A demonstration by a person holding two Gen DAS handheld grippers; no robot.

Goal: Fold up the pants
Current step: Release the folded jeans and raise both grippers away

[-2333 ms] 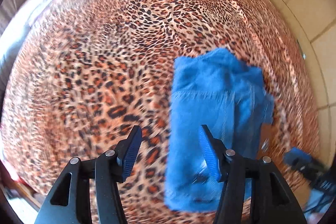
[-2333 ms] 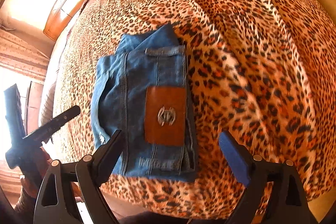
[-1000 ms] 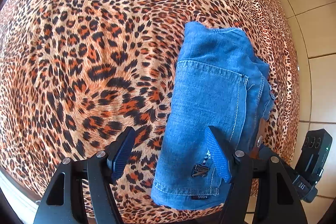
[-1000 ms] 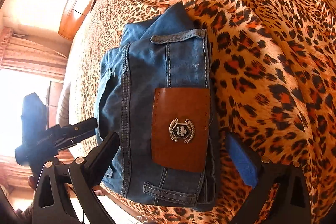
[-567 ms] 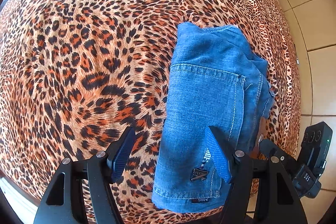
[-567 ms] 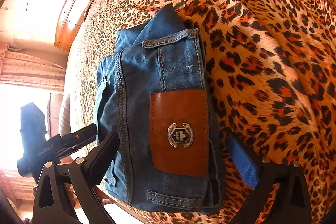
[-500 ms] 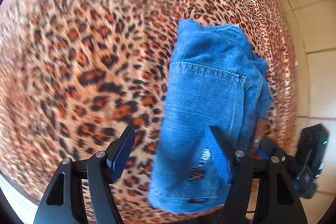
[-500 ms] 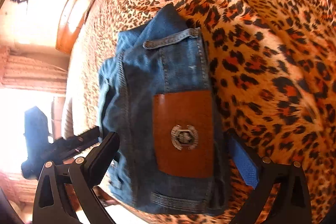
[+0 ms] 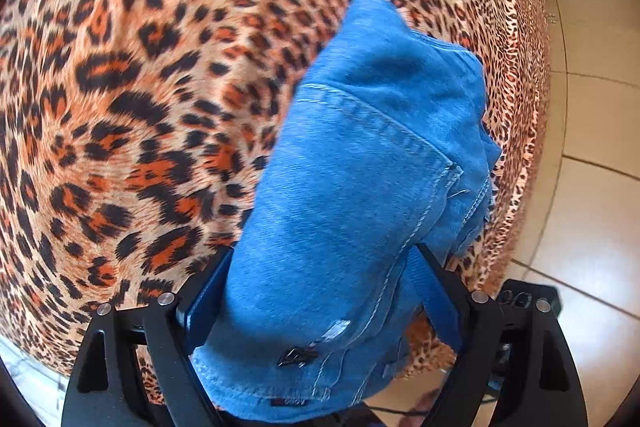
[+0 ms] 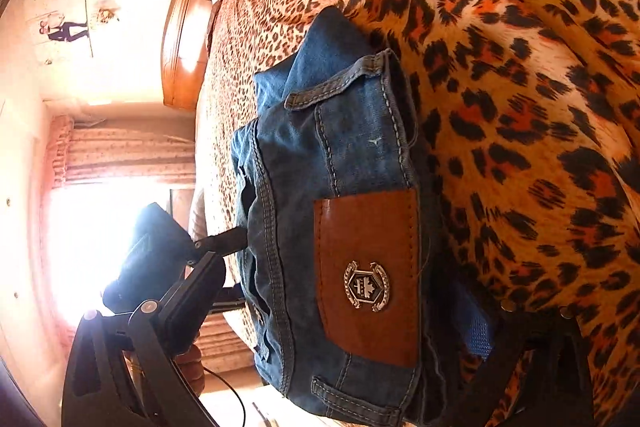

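The folded blue denim pants (image 9: pixel 360 187) lie near the edge of a leopard-print bedspread (image 9: pixel 140 87). My left gripper (image 9: pixel 320 291) straddles their near end. Its jaws are opening, and the denim fills the gap between the blue pads (image 9: pixel 436 295) without a clear squeeze. In the right wrist view the pants (image 10: pixel 340 155) show a brown leather patch (image 10: pixel 368 267) with a metal badge. My right gripper (image 10: pixel 336 311) stands open astride that waistband end, one finger on either side. The left gripper's black body (image 10: pixel 156 259) appears beyond the pants' far side.
Beige floor tiles (image 9: pixel 592 187) run along the bed's right edge. A wooden headboard (image 10: pixel 188 39), a curtained bright window (image 10: pixel 120 155) and a wall picture (image 10: pixel 60 19) lie beyond the bed. A person's hand (image 10: pixel 192 359) holds the other gripper.
Both grippers have come down and in onto the pants, which now fill the gap between each pair of fingers. The left jaws stand wider than before.
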